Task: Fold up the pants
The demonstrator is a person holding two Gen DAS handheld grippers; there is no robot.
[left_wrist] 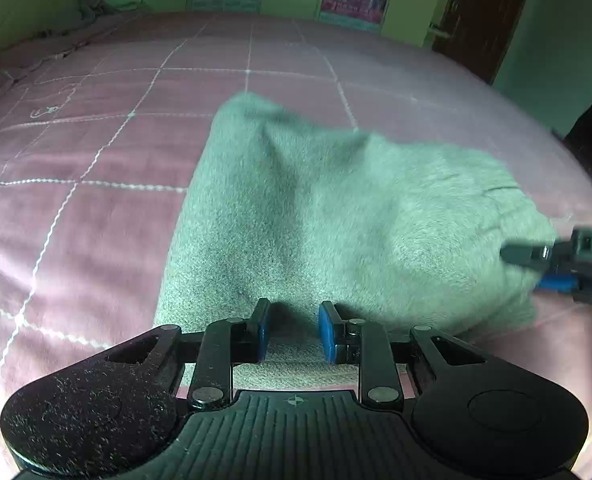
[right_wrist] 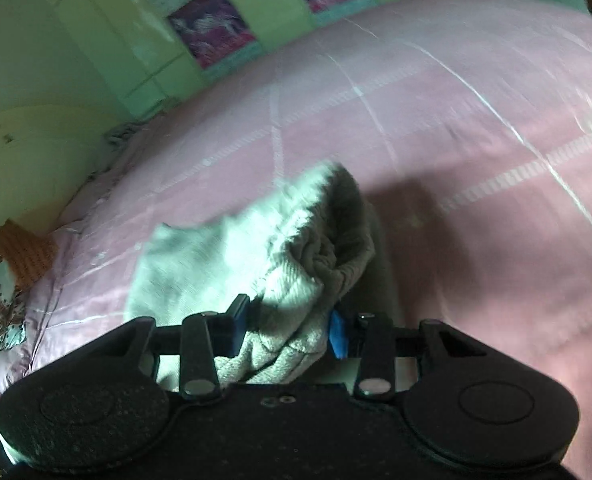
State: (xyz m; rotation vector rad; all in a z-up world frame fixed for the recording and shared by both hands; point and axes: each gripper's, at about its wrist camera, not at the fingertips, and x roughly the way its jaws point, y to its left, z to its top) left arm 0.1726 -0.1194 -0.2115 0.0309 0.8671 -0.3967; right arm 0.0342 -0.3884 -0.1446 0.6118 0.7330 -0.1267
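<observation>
Two grippers: right gripper (right_wrist: 289, 330) clamped on bunched pants (left_wrist: 336, 216); left gripper (left_wrist: 294, 330) pinching near hem; soft, floppy, grab edges.

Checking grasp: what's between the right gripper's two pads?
A bunched fold of the grey pants fills the gap in the right gripper, both blue pads against the fabric. The right wrist view shows this.

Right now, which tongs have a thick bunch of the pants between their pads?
The right tongs: a thick ribbed bunch of the grey pants fills them. The left tongs show only flat cloth between their pads.
</observation>
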